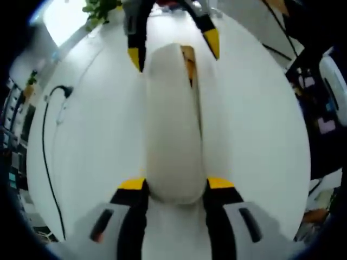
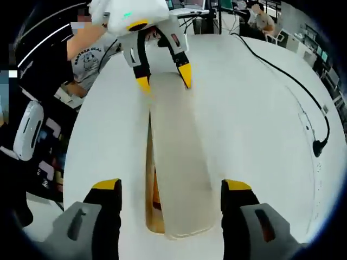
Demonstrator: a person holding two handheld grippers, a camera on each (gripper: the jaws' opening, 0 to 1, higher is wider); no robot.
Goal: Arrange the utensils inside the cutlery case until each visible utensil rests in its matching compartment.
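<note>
I am viewing one case (image 1: 172, 130) lying lengthwise on the white table (image 1: 255, 124), midway between the two grippers. Its white lid (image 2: 179, 168) is sitting shifted to one side, exposing a narrow strip of wooden interior (image 2: 153, 195) along one long edge. I cannot tell what is lying in that strip, and I cannot count any utensils.

In the left gripper view, I am holding the left gripper (image 1: 176, 184) with its jaws apart, one on each side of the near end of the case; I cannot tell whether the tips are touching it. The right gripper (image 1: 173, 46) is standing at the far end, jaws apart.

In the right gripper view, the right gripper (image 2: 171, 187) is straddling the near end with its jaws spread wide, clear of the lid. The left gripper (image 2: 162, 76) is at the opposite end.

One black cable (image 2: 293, 81) is lying across the table, well apart from the case. Open table is surrounding the case on both long sides.
</note>
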